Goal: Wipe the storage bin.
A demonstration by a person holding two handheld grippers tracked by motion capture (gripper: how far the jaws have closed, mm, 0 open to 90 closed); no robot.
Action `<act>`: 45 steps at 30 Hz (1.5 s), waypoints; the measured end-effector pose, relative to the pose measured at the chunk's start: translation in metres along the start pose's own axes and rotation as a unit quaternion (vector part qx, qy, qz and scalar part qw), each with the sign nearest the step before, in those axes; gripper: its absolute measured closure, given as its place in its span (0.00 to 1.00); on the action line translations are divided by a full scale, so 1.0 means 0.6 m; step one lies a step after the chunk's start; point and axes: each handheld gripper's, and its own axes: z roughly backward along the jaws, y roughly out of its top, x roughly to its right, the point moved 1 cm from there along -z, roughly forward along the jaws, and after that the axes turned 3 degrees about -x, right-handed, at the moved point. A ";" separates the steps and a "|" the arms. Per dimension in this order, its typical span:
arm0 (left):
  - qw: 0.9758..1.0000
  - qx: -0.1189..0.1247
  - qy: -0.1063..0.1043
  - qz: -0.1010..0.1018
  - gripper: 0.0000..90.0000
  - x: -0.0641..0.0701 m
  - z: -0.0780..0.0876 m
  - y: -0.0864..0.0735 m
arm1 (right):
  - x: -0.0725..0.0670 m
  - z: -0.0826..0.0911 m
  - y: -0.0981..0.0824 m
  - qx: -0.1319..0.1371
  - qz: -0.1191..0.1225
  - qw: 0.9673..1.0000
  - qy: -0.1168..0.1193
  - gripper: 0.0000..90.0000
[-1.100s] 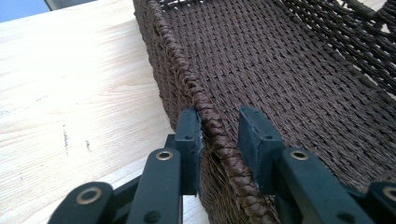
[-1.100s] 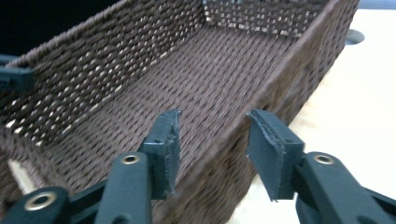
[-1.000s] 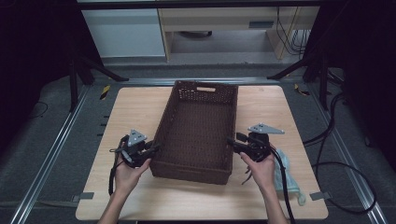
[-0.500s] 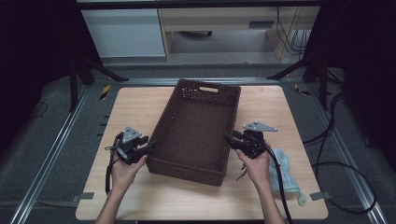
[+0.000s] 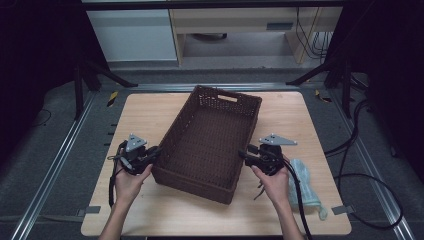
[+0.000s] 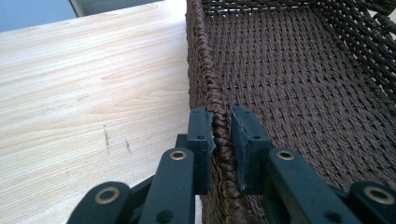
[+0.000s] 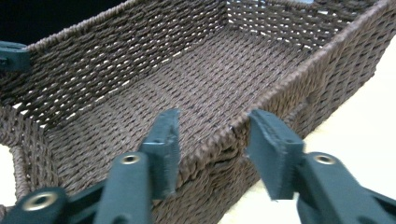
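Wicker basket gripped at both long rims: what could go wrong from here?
1. The left gripper is clamped on the wicker basket rim, but the right gripper, whose jaws have just been opening, straddles the opposite rim with a gap. A lift now could tip the basket.
2. The basket sits skewed on the table; a one-sided pull may swing it further.

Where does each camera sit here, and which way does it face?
High view: above the person's side, looking forward and down on the table; forearms, left gripper and right gripper show.
Left gripper view: along its jaws, shut on the basket rim.
Right gripper view: along its jaws, astride the opposite rim, not pressing.
Shared: the brown woven basket.
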 end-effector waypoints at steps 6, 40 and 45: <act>1.000 0.001 0.012 0.001 0.88 -0.006 -0.006 0.004 | 0.009 -0.001 0.014 0.016 -0.003 1.000 -0.025 0.55; 1.000 0.006 0.013 0.004 0.91 -0.029 0.008 -0.002 | -0.012 -0.005 0.009 0.010 0.016 0.999 -0.030 0.57; 0.999 0.014 0.024 0.017 0.89 -0.043 0.002 -0.001 | 0.008 -0.010 0.024 0.031 -0.011 0.999 -0.035 0.50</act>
